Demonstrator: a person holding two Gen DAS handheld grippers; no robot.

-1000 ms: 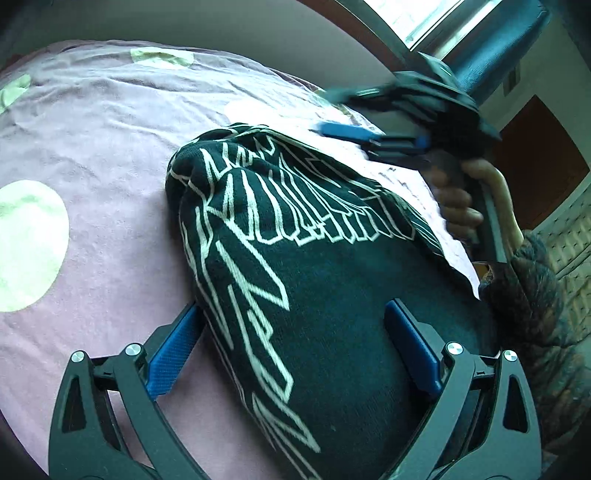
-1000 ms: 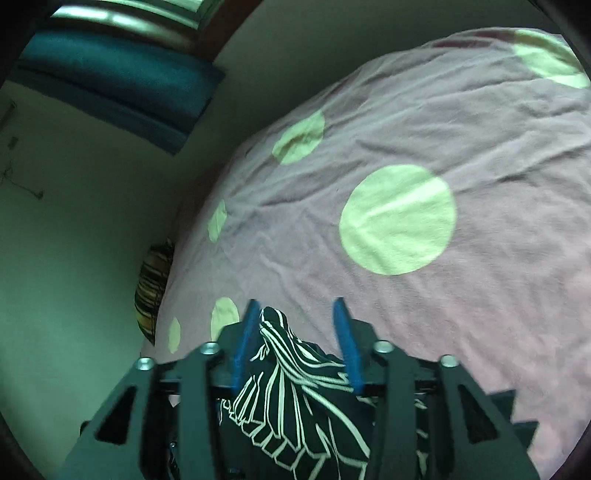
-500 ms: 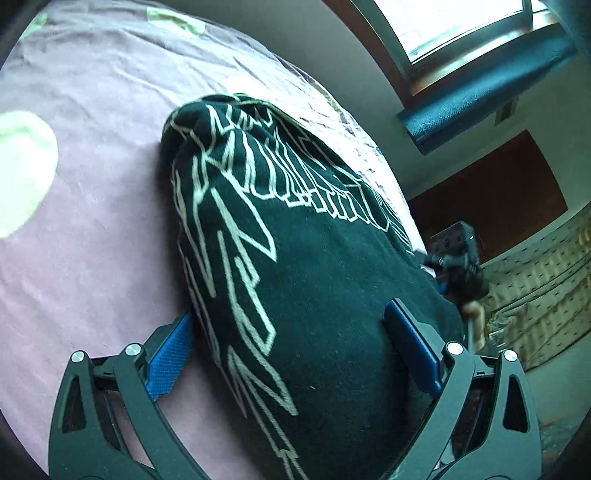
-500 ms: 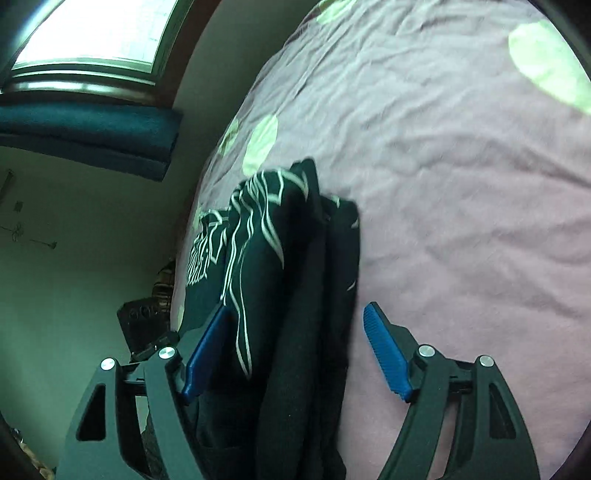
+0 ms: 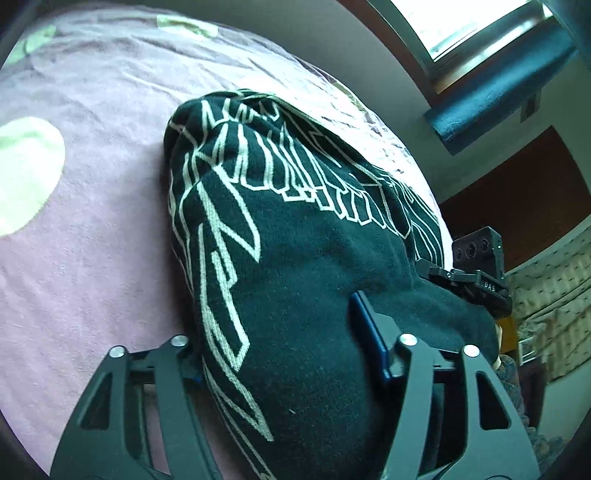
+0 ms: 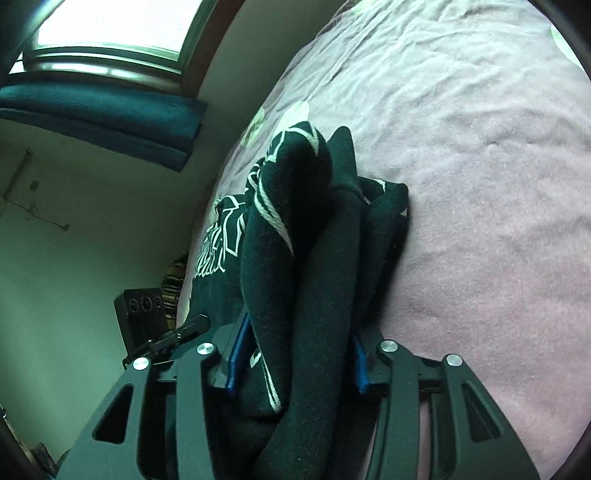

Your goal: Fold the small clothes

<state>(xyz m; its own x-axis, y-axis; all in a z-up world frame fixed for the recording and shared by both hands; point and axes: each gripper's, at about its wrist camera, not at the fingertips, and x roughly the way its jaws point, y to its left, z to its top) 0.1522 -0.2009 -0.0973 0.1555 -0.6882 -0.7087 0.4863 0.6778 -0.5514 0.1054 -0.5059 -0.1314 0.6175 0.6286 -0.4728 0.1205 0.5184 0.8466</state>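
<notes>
Sweater (image 5: 303, 280), black with a pale line pattern, lay bunched on a pink sheet (image 5: 92, 258) that bore pale green dots (image 5: 26, 173). In the left wrist view, the left gripper (image 5: 280, 350) straddled one end of the sweater: its blue right pad (image 5: 369, 336) pressed against the knit, while the left pad was almost wholly hidden beneath the cloth, so the fingers were clenched on a thick fold. Beyond the far end of the sweater, the right gripper (image 5: 476, 277) showed with its camera block facing back, its fingers hidden by the cloth. In the right wrist view, the right gripper (image 6: 295, 362) was clamped on several stacked folds of the sweater (image 6: 314, 266), which filled the gap between its blue pads (image 6: 236, 354) and stood edge-on above the sheet (image 6: 480, 184). The left gripper's camera block (image 6: 142, 310) appeared to the left, past the cloth. A window (image 6: 110, 33) with a dark blue blind (image 6: 99, 122) under it stood in the wall behind the bed, and a striped cushion (image 6: 173, 288) lay at the sheet's far edge.
</notes>
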